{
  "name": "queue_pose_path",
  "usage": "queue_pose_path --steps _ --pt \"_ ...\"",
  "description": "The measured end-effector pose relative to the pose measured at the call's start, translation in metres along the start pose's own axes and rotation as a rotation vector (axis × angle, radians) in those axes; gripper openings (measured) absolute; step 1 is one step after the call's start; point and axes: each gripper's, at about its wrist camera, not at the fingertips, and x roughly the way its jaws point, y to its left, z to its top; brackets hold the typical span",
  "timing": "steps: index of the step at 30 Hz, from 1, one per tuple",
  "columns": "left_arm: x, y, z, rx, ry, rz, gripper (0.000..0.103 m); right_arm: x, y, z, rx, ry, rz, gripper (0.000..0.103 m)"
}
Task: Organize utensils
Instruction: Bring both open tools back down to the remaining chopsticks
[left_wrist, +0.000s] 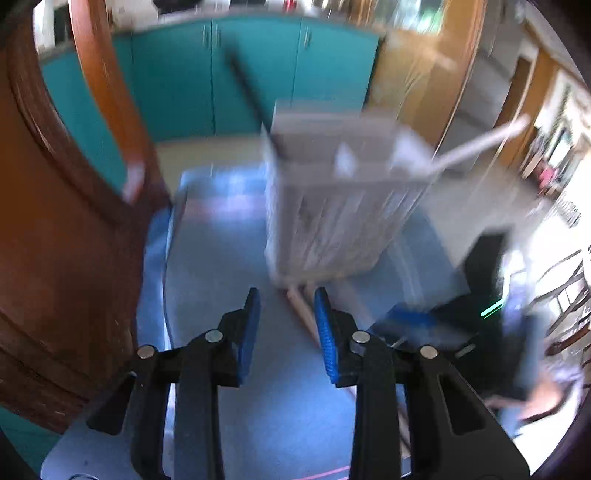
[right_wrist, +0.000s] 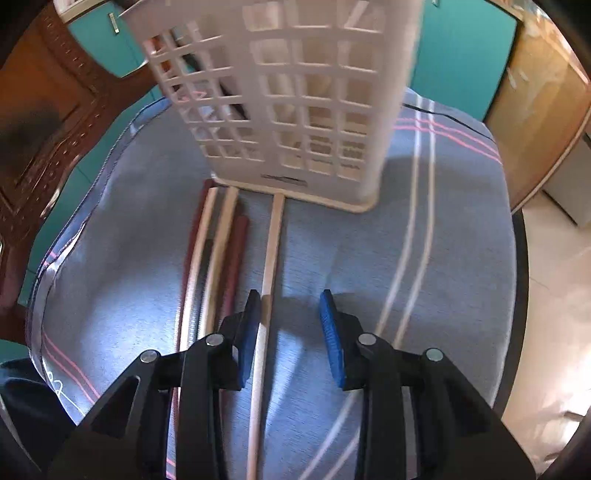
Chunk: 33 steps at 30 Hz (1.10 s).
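One pale chopstick (right_wrist: 271, 251) lies inside the released right gripper (right_wrist: 288, 299); centring before clenching should help. Left gripper (left_wrist: 286, 295) hovers released, holding nothing.

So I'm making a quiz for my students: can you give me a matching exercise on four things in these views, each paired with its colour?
Things:
1. utensil basket
2. cloth
3. lone chopstick
4. pads on the right gripper fingers

Colours:
a. bright blue
b. pale wood
c. white
d. grey-blue with pink and white stripes

Pairs: 1-c, 2-d, 3-b, 4-a
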Motion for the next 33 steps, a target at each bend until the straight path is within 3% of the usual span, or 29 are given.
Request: queue_pose_path --steps 3,11,15,20,21,23,29,33 --pt "0.024 0.002 -0.010 -0.002 0.066 0.017 0.031 -0.001 -0.010 0.000 0.019 0.002 -0.022 0.033" --pt "0.063 -0.016 -0.023 0.008 0.157 -0.060 0.031 -0.007 -0.022 0.001 0.062 -0.035 -0.041 0.033" --pt "0.085 -0.022 -0.030 0.018 0.197 -0.019 0.032 -0.014 -0.034 0.011 0.084 -0.046 -0.037 0.033" --pt "0.085 -0.009 -0.029 -0.020 0.219 0.004 0.032 -0.016 -0.043 0.012 0.103 -0.046 -0.039 0.034" --pt "0.087 -0.005 -0.030 -0.021 0.237 0.042 0.032 -0.017 -0.042 0.008 0.106 -0.047 -0.039 0.034" --pt "0.088 0.001 -0.032 -0.026 0.230 0.066 0.032 -0.017 -0.045 0.007 0.113 -0.049 -0.032 0.034" --pt "0.076 -0.011 -0.030 -0.020 0.188 -0.049 0.032 -0.023 -0.042 -0.004 0.093 -0.049 -0.011 0.034" --pt "0.083 -0.021 -0.031 0.001 0.206 -0.005 0.036 -0.017 -0.034 -0.004 0.088 -0.040 -0.018 0.034"
